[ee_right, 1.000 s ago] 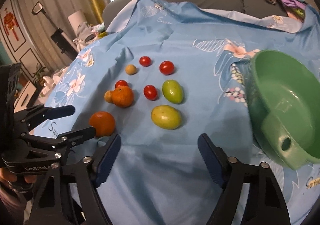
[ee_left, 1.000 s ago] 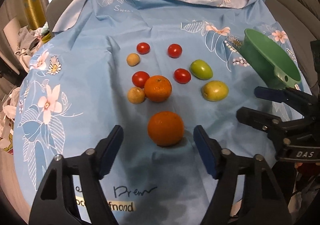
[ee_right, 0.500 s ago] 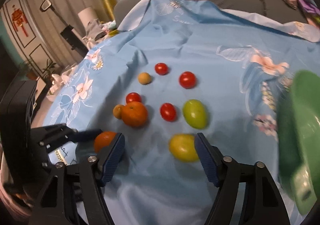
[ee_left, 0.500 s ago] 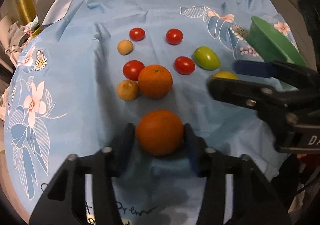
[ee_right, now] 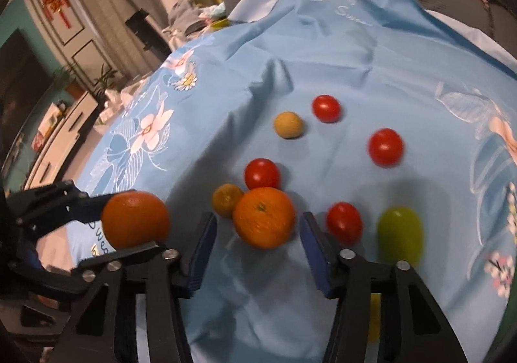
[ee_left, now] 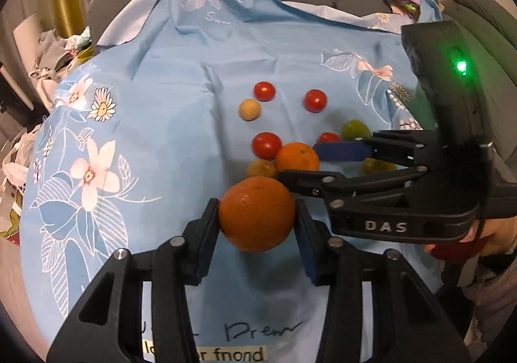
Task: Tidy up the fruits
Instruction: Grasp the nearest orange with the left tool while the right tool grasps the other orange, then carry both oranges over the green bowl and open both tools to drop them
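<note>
Fruits are lying scattered on the blue cloth [ee_left: 168,111] over the desk, and one orange [ee_left: 257,213] is already sitting clamped between the left gripper's [ee_left: 257,217] fingers, its sides touching both pads. In the right wrist view that held orange [ee_right: 135,219] is showing at the left, apparently raised just clear of the cloth, though I cannot tell this for certain.

The right gripper [ee_right: 257,245] is reaching in from the right with its fingers apart, holding nothing. The second orange [ee_right: 264,217] is lying straight ahead of it, centred on the gap between the pads but a little past their tips, so neither pad is touching it yet. Being round, it is offering no long axis to line up with. The right hand is plainly the nearer and the free one, so the next move is probably calling for a short push forward before closing.

Crowding is the risk: a small tan fruit [ee_right: 226,200] and a tomato [ee_right: 262,174] are touching or nearly touching this orange on its left and far sides, and another tomato [ee_right: 344,222] is sitting just beside the right pad. A green fruit [ee_right: 400,233] is lying further right.
</note>
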`<act>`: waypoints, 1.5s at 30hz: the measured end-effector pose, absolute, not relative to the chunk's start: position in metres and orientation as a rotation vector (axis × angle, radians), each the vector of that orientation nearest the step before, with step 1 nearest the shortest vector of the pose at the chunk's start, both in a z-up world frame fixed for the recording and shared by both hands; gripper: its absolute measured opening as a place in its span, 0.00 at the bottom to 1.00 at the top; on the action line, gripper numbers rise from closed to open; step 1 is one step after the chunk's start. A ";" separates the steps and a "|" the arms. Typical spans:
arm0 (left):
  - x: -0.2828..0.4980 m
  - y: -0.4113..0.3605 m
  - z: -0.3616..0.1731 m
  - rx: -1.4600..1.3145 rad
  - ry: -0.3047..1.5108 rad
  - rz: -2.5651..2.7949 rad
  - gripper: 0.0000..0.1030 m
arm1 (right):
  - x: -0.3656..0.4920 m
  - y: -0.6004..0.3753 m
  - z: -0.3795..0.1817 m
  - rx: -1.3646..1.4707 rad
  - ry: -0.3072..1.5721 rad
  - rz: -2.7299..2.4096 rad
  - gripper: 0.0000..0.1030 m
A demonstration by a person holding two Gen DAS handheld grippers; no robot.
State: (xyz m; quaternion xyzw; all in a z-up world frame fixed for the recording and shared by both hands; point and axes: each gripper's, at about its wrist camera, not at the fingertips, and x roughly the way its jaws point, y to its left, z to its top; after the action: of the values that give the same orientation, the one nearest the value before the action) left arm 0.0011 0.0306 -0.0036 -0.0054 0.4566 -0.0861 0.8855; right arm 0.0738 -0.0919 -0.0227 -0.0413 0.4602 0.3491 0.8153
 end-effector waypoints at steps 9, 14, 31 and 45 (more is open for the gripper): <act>-0.001 0.031 -0.005 -0.026 0.950 -0.184 0.43 | 0.078 -0.087 -0.029 -0.131 0.984 0.705 0.42; -0.003 0.027 0.001 -0.021 0.937 -0.197 0.43 | 0.072 -0.098 -0.022 -0.093 0.962 0.694 0.42; -0.008 -0.021 0.038 0.060 0.862 -0.266 0.43 | 0.032 -0.192 0.035 0.061 0.806 0.570 0.42; 0.006 -0.100 0.070 0.159 0.780 -0.385 0.43 | 0.014 -0.272 0.062 0.155 0.682 0.435 0.42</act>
State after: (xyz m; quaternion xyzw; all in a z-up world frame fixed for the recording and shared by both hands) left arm 0.0061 -0.0996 0.0696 0.0769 0.3773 -0.1863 0.9039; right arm 0.0141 -0.2722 0.0623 0.0755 0.3316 0.2116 0.9163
